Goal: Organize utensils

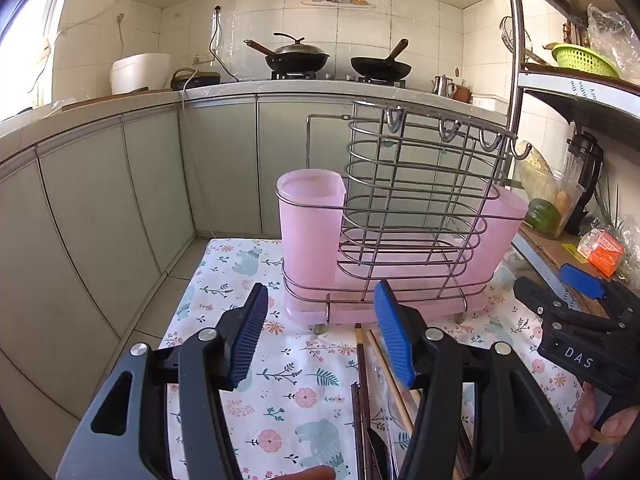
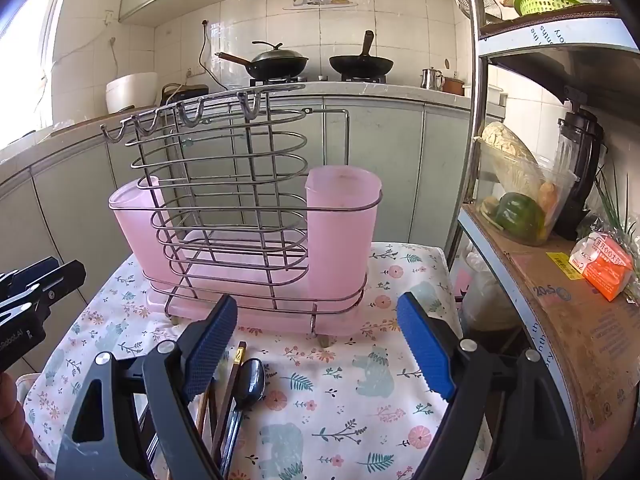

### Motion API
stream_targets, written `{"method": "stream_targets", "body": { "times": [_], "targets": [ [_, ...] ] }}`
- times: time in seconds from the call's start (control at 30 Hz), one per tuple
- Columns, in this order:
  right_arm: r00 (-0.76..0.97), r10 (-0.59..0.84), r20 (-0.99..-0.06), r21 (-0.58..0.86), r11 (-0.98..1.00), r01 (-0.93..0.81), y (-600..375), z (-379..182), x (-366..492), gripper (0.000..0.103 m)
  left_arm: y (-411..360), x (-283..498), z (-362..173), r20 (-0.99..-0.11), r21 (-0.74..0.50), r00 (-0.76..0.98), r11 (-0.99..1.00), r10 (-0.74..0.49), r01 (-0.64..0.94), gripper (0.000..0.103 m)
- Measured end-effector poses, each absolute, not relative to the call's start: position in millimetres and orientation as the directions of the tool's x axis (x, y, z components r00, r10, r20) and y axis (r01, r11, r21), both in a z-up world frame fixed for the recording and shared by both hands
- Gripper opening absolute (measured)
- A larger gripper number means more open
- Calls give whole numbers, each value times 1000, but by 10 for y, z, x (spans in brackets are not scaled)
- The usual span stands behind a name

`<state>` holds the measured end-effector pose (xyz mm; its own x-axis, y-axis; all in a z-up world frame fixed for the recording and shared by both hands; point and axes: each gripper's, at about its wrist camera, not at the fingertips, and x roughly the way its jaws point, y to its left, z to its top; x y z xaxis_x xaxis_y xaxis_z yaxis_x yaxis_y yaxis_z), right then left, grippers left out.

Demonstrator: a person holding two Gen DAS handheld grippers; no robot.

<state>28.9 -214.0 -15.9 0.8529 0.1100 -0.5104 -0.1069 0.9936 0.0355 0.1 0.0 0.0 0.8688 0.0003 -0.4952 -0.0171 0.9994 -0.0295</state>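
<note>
Utensils [image 2: 240, 392], a spoon and what look like chopsticks, lie just below both sets of jaws, long axes running near to far. Left gripper [image 1: 320, 332] and right gripper [image 2: 316, 344] are spread wide, empty. Farther on the table [image 2: 360, 400] stands the rack [image 2: 248, 216].

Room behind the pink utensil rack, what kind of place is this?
Most likely a home kitchen. Two black woks sit on a gas stove on a tiled counter, a white rice cooker stands nearby, and a metal shelf holds a green plastic basket and vegetables.
</note>
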Motion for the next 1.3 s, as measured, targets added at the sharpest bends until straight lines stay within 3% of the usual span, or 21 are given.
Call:
{"method": "stream_targets", "body": {
  "times": [1.3],
  "targets": [
    [856, 109, -505, 31, 994, -108, -2137, -124, 257, 81, 3, -9, 22, -495, -27, 869, 1000, 0, -15, 56]
  ]
}}
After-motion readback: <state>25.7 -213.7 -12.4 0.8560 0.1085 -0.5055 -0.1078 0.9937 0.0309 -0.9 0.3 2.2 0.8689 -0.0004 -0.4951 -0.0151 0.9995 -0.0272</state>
